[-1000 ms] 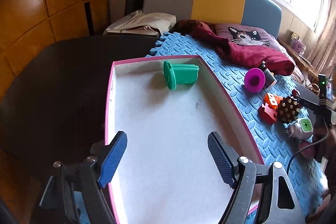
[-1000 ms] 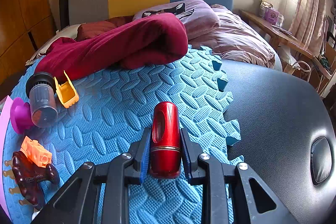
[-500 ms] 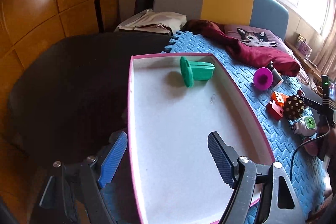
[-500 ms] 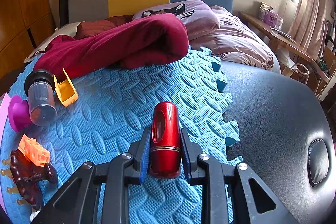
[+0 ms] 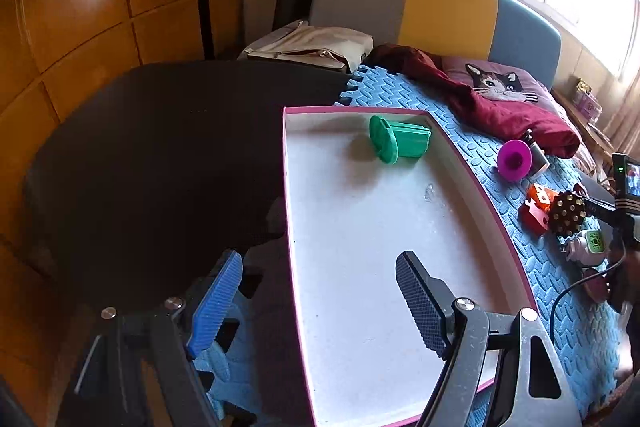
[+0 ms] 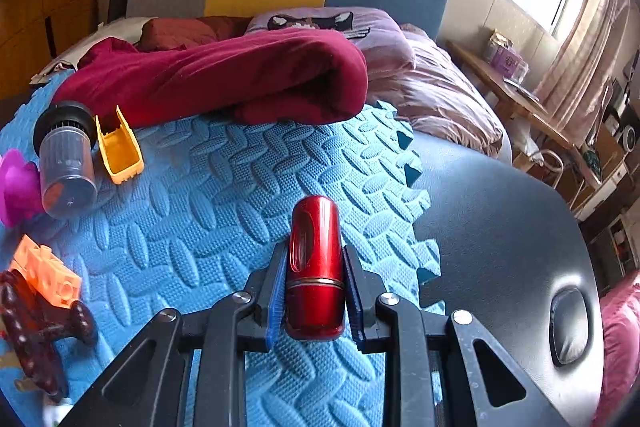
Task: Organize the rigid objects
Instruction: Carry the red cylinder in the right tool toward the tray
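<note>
**Right gripper clamped on red cylinder; left gripper spread over tray edge**

Right wrist view: right gripper has its fingers drawn narrow against both sides of a glossy red metallic cylinder with a rounded tip. Cylinder points forward along the fingers, over the blue interlocking foam mat, close to the mat's toothed right edge where the black padded desk begins.

On the mat to the left: a grey translucent jar with a black ribbed cap lying on its side; a small yellow plastic scoop just beside it; a magenta plastic piece touching the jar's left side; an orange toy block near a dark brown knobbed piece. A dark red folded cloth lies along the mat's far edge.

Left wrist view: left gripper has its fingers spread wide, nothing between them. Left finger hangs outside the tray's near left wall, right finger over the tray floor. The shallow white tray with a pink rim sits on the foam mat. A green plastic spool with a flange lies on its side in the tray's far end, near the right wall. Loose items lie on the mat to the right of the tray.
</note>
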`<state>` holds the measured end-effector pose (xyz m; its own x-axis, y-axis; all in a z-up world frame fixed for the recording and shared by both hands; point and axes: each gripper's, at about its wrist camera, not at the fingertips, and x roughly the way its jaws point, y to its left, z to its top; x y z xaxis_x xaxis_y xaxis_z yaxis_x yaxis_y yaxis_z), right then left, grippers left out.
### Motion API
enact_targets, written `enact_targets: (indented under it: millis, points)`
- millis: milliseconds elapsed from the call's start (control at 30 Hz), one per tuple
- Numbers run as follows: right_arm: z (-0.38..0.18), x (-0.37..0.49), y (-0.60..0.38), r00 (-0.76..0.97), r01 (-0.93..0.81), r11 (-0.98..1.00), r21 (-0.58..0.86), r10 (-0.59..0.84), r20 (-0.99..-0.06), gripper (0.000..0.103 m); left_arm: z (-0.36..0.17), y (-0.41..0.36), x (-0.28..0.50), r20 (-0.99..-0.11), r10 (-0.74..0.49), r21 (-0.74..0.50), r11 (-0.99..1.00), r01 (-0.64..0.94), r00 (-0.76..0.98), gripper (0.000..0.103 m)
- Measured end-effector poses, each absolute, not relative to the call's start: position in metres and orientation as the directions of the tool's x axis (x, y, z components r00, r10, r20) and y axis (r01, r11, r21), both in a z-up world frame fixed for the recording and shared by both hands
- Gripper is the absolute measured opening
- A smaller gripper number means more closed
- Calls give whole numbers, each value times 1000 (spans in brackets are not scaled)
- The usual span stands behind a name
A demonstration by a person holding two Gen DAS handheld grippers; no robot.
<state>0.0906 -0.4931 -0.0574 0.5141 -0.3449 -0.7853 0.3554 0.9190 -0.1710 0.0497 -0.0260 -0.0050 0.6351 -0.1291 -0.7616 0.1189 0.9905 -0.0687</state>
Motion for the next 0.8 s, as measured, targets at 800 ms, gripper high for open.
enact_targets:
  millis: [800]
  points:
    - [3, 43, -438, 666, 298, 955, -1, -208, -716, 25, -12, -21, 43, -768, -153, -92, 987, 130, 622, 80]
